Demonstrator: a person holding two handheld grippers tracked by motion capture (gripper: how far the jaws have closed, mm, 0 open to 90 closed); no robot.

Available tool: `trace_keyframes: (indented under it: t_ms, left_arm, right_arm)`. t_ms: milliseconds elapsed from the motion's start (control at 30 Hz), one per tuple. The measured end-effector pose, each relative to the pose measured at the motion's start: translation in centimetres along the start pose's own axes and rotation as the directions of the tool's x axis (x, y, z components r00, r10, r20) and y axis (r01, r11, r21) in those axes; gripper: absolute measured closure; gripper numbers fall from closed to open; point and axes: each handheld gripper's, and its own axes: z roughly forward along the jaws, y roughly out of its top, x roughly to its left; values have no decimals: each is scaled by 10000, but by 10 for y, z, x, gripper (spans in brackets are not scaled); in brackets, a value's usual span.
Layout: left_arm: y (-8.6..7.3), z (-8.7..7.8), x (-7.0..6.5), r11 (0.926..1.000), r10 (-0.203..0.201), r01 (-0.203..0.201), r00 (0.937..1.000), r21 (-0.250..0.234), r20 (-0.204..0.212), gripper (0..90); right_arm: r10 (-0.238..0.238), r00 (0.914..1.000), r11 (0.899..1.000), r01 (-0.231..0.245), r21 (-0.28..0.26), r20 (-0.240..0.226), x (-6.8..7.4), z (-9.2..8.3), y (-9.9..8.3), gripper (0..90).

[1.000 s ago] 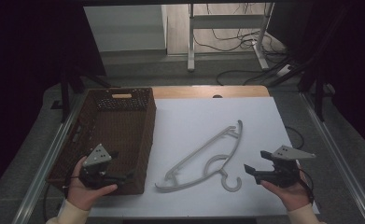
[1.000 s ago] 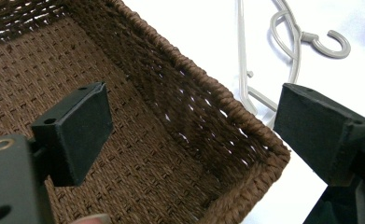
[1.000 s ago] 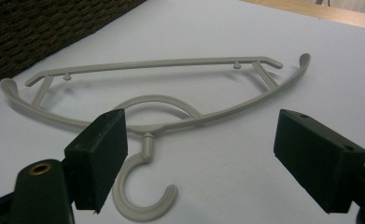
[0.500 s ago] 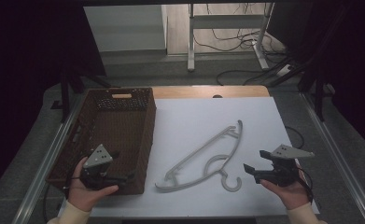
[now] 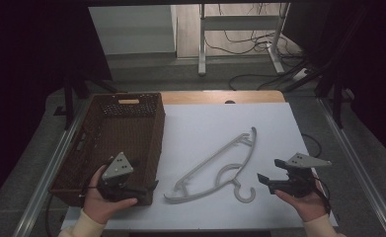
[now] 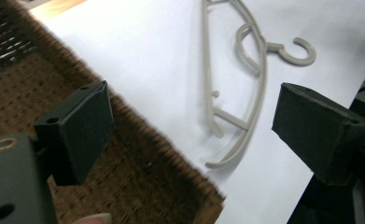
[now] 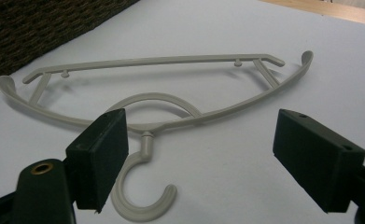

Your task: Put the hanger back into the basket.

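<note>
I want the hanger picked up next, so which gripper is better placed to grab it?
Probably the right gripper: open, aimed at the hook of the grey plastic hanger. The left gripper, also open, sits over the brown wicker basket corner.

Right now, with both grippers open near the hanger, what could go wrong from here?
The hanger lies flat on the white table, so the right gripper may struggle to get a jaw under its thin arms and could just push it. Its hook sits nearest that gripper and is curved, so a pinch there may slip. The left gripper hovers by the basket corner and could bump it.
</note>
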Motion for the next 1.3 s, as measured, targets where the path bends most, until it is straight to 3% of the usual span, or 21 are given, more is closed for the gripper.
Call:
trace_keyframes:
  t_ms: [333,800,1300]
  left_arm:
    - [14,18,-10,9995,277,-286,9981,153,545,141]
    - [24,39,-22,9958,632,-690,9935,597,943,144]
    - [38,82,-42,9817,1117,-1341,9805,1352,1615,146]
  right_arm:
    - [17,10000,10000,-17,86,-12,-1,1,-1,184]
    - [41,10000,9999,-41,160,1,-2,3,-1,185]
    - [57,10000,9996,-57,264,-26,-3,4,-2,185]
